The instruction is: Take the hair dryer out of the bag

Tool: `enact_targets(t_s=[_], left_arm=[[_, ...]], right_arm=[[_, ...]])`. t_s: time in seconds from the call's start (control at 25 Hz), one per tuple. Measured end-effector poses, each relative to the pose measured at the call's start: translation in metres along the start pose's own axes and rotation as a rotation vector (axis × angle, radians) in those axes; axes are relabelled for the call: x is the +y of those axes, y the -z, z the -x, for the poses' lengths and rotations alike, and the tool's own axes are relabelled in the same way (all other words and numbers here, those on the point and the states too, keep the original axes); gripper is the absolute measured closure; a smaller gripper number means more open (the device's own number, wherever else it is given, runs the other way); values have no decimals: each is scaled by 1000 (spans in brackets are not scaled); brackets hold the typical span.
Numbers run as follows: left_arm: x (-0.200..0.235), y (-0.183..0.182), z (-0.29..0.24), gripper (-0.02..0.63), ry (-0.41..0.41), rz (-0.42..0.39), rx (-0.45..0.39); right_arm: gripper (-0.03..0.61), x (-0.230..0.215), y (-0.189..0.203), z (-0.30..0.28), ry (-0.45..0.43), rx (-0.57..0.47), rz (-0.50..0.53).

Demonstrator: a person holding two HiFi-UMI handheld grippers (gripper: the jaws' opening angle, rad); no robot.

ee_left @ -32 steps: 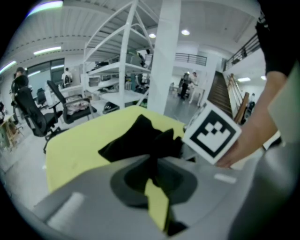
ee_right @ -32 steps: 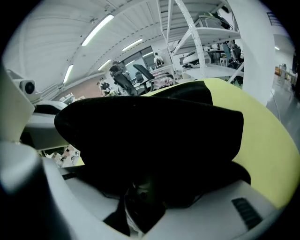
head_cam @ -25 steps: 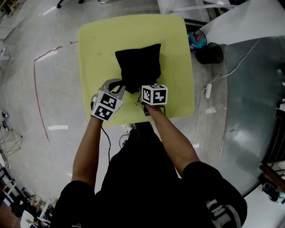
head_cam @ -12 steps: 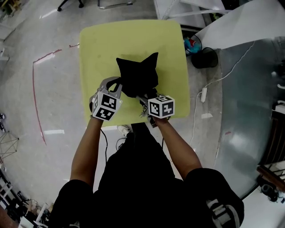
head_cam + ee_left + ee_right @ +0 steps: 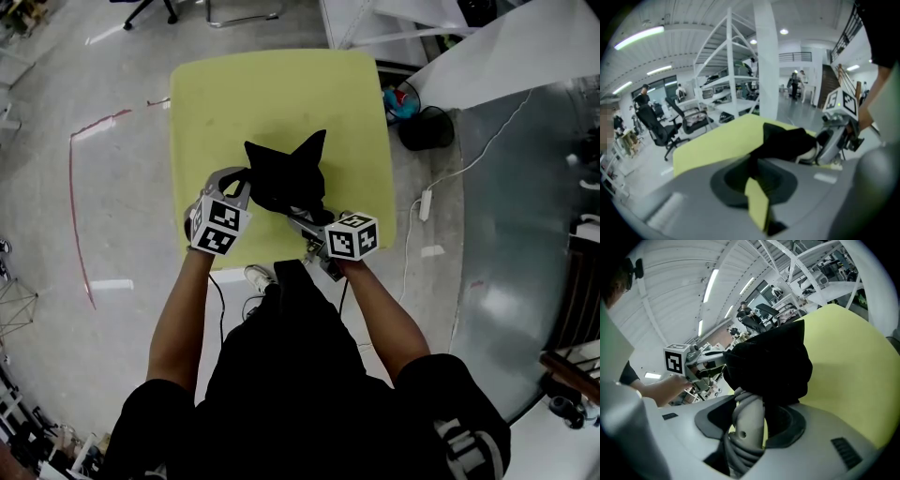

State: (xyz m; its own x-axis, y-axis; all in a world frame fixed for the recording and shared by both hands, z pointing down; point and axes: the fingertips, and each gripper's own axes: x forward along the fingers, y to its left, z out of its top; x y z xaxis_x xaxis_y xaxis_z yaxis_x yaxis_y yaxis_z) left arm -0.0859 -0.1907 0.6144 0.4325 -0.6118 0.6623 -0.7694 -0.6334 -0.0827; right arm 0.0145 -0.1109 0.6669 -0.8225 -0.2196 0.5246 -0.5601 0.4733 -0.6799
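Since a second ago the right gripper (image 5: 305, 221) has been drawn back toward the near edge of the yellow table (image 5: 281, 89) and out to the right, and the black bag (image 5: 286, 173) has been pulled up into a peak at its far corner. The hair dryer (image 5: 747, 420) is mostly inside the bag. Only its pale handle is seen coming out of the mouth, with the cord (image 5: 740, 455) wound at its foot, and the right jaws are clamped wide around that handle. The left gripper (image 5: 242, 180) has its jaws pressed together on the black cloth at the edge of the mouth.

For this step the cloth is best held fast and low by the left gripper while the handle is drawn straight along the line of the opening — not lifted, or the whole bag is likely to be dragged along. The cord should be watched too, since it may catch on the rim of the mouth.
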Motion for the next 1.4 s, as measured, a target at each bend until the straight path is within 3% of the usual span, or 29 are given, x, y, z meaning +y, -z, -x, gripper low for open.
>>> enact_targets(t_s=[0.52, 0.76, 0.96, 1.2, 1.4], left_arm=[[9, 4, 13, 592, 21, 129, -16], [16, 8, 16, 592, 0, 150, -19], [24, 9, 18, 591, -26, 157, -18], [26, 16, 18, 591, -44, 237, -55], [10, 17, 19, 584, -18, 241, -74]], right_arm=[[394, 29, 28, 9, -137, 123, 161], [394, 57, 32, 27, -324, 37, 112], [394, 76, 33, 34, -384, 10, 105], [394, 123, 33, 51, -481, -4, 140], [394, 153, 23, 67, -524, -63, 181]])
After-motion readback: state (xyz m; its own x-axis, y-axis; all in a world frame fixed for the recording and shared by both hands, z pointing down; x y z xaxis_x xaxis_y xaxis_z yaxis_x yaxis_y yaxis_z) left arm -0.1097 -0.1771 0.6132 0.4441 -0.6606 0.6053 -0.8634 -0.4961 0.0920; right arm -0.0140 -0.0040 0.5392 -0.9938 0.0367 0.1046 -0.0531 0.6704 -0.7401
